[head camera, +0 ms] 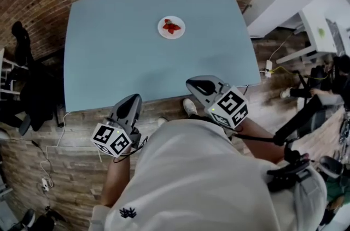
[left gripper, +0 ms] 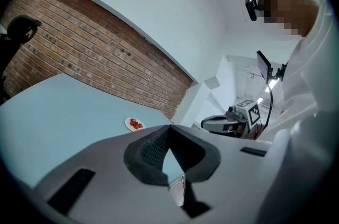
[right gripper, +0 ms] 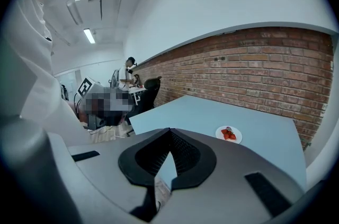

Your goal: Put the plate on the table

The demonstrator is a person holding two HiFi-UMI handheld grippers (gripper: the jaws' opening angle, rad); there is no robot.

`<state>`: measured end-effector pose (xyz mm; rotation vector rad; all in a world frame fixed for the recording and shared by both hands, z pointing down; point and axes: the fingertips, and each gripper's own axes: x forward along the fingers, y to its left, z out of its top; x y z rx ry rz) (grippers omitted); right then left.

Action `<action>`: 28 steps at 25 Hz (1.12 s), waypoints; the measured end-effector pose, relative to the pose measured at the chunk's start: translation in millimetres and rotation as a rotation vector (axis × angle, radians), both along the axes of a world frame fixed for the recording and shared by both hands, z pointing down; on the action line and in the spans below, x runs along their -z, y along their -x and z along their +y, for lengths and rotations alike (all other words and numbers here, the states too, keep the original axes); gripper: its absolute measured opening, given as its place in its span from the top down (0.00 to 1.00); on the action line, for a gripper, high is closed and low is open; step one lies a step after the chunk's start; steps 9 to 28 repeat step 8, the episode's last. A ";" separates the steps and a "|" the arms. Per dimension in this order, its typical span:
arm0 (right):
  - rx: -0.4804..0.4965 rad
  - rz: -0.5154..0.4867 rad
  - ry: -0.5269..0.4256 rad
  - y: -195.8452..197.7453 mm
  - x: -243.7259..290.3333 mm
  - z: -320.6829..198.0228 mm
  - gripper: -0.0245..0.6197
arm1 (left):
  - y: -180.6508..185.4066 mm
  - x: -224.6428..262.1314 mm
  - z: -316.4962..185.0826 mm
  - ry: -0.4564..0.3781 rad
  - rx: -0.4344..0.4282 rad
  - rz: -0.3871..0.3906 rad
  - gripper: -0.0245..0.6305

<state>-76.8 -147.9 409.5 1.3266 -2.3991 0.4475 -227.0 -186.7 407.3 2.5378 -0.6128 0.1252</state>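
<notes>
The red food (head camera: pixel 171 27) on the plate (head camera: pixel 162 33) is too small to identify in every view. In the head view, the left gripper (head camera: pixel 134 98) and right gripper (head camera: pixel 192 82) cover the hands holding them. The white shirt (head camera: pixel 191 181) hides the person's legs.

Your white shirt (head camera: pixel 202 181) bears a dark emblem (head camera: pixel 128 213). Your left gripper (head camera: pixel 133 98) and right gripper (head camera: pixel 191 82) are grey, with marker cubes (head camera: pixel 112 140).
</notes>
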 end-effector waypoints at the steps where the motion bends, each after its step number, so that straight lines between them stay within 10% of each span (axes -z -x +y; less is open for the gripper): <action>1: 0.000 0.003 0.003 1.2 -0.8 -0.8 0.95 | 2.2 -1.4 -1.4 0.002 0.002 0.002 0.96; 28: -0.002 0.024 0.012 13.9 -4.9 -1.8 0.95 | 19.5 -9.1 -3.1 0.024 0.009 0.005 0.96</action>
